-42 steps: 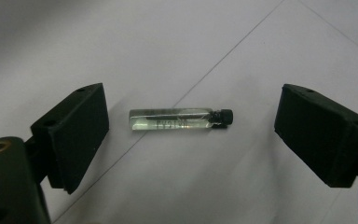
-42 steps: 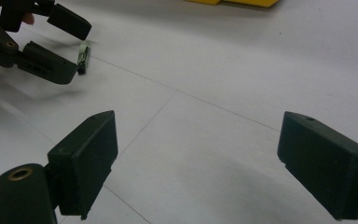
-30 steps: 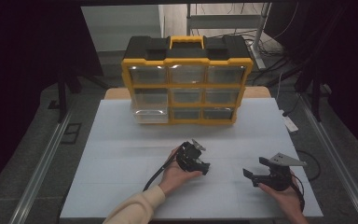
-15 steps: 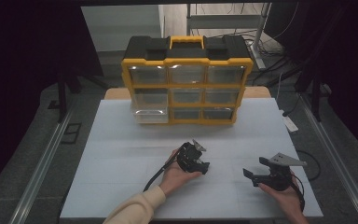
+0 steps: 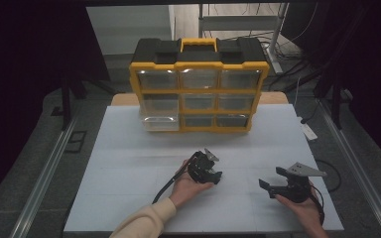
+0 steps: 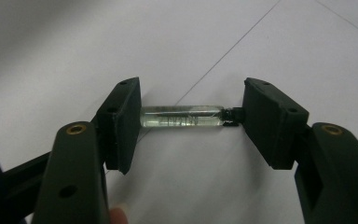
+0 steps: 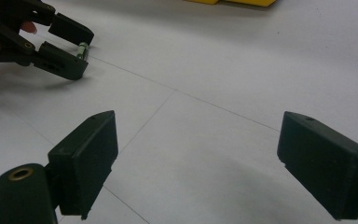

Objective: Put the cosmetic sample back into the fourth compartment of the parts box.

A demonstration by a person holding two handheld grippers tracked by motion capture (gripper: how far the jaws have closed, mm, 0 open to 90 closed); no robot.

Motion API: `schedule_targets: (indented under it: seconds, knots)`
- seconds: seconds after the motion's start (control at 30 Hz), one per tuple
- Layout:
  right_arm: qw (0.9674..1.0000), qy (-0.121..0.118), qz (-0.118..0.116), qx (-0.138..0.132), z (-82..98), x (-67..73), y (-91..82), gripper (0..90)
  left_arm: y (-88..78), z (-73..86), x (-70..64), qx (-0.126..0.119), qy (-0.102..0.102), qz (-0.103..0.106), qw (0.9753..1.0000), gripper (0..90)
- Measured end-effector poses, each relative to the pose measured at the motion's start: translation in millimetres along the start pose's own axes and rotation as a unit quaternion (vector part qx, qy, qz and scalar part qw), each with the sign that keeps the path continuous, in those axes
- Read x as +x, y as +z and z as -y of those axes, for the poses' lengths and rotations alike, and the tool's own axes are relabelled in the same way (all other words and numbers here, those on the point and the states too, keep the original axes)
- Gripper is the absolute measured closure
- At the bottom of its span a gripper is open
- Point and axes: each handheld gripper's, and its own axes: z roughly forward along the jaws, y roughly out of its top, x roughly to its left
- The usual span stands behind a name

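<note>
Vial [image 6: 182, 117] of clear glass, light, slick and brittle, sits endwise in your left gripper [image 6: 189, 122], jaws just closed onto both ends (grip gently); right gripper [image 7: 198, 163] gapes empty.

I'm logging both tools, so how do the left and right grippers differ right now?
The left gripper is closed end to end on a small clear glass vial; the right gripper is wide open, with nothing between its jaws. The left sits mid-table, the right nearer the table's right edge. Both have black jaws.

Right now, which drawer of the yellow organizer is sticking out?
The bottom-left drawer of the organizer: its clear front juts past the yellow frame toward the person, while the other eight sit flush.
</note>
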Motion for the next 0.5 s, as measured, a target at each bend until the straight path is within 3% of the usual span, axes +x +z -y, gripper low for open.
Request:
schedule_targets:
  seconds: [0.5]
  knots:
    - [1.0000,-0.001,0.001,0.001,0.2,-0.2,0.2,13.0,-3.6,0.0,1.0,-0.007,0.005,0.003,1.0000,39.7]
